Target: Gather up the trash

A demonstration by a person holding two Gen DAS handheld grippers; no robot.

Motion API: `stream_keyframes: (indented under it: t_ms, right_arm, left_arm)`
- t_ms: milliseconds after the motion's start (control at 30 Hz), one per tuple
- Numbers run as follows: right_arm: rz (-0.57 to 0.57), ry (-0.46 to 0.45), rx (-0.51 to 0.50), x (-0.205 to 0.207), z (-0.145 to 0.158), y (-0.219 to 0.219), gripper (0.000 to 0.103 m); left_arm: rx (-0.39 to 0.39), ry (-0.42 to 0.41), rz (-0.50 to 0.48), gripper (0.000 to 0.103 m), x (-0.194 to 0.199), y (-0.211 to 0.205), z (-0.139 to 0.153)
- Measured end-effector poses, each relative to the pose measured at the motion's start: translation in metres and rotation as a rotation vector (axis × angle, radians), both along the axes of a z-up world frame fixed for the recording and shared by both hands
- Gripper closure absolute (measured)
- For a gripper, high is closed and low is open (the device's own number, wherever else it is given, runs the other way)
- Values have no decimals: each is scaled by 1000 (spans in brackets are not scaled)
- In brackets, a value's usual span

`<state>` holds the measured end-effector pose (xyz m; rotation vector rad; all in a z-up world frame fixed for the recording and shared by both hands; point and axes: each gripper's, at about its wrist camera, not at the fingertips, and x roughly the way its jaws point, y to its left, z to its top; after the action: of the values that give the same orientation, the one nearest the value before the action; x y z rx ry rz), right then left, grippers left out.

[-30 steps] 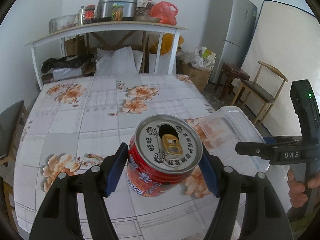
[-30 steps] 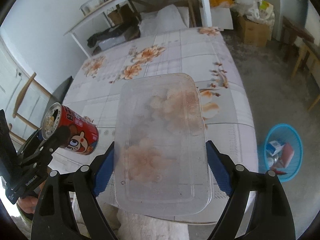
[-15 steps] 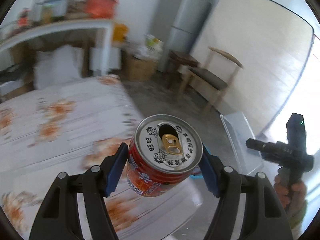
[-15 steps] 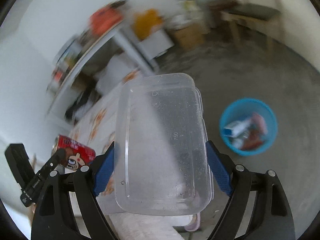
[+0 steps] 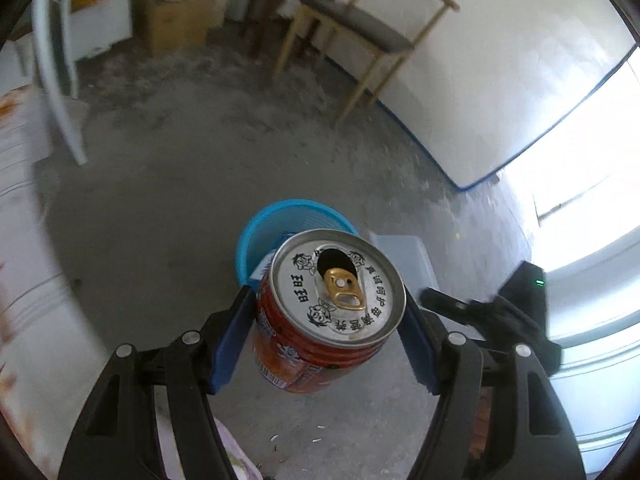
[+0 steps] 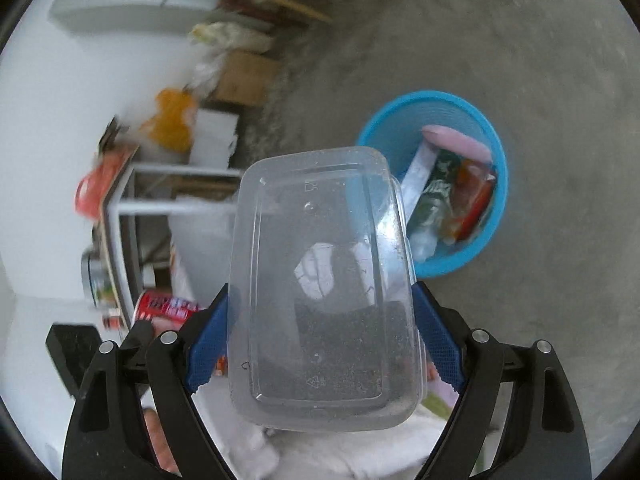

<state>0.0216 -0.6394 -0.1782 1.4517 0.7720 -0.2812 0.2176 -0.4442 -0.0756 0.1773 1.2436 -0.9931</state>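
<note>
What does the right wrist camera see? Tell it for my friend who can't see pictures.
The right gripper clamps a clear plastic container above a grey floor. Beyond it stands a blue bin holding wrappers, and at lower left a red can is partly visible.

We see 1 wooden chair point(image 5: 360, 28) against the white wall point(image 5: 500, 80), 1 cardboard box point(image 5: 180, 20) beside it, grey concrete floor point(image 5: 180, 200).
</note>
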Motion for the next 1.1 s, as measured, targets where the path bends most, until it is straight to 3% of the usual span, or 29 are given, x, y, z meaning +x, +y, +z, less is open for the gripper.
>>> stream_keyframes:
  t_ms: [167, 233, 300, 400, 533, 800, 867, 967, 1100]
  right_arm:
    - [-70, -10, 69, 22, -48, -33, 15]
    - [-83, 23, 78, 28, -71, -41, 13]
    - [-101, 58, 102, 23, -91, -41, 13]
    - [-130, 59, 131, 7, -102, -36, 12]
    - [-138, 62, 97, -14, -94, -31, 12]
    - [-99, 63, -53, -61, -42, -9, 12]
    - [-55, 56, -134, -69, -16, 6, 12]
    - [68, 46, -347, -82, 50, 47, 12]
    - [228, 14, -593, -87, 121, 110, 8]
  left_arm:
    - [1, 33, -21, 35, 13, -50, -30]
    - [21, 48, -1, 27, 18, -63, -47]
    - [21, 70, 22, 27, 24, -64, -55]
    - [1, 97, 16, 27, 21, -54, -52]
    - [-36, 53, -11, 27, 11, -34, -25]
    - [-146, -3, -7, 27, -21, 30, 45]
    - [-172, -58, -7, 26, -39, 60, 70]
    - [-188, -177, 8, 17, -69, 109, 101]
    - [-156, -290, 55, 6, -108, 177, 119]
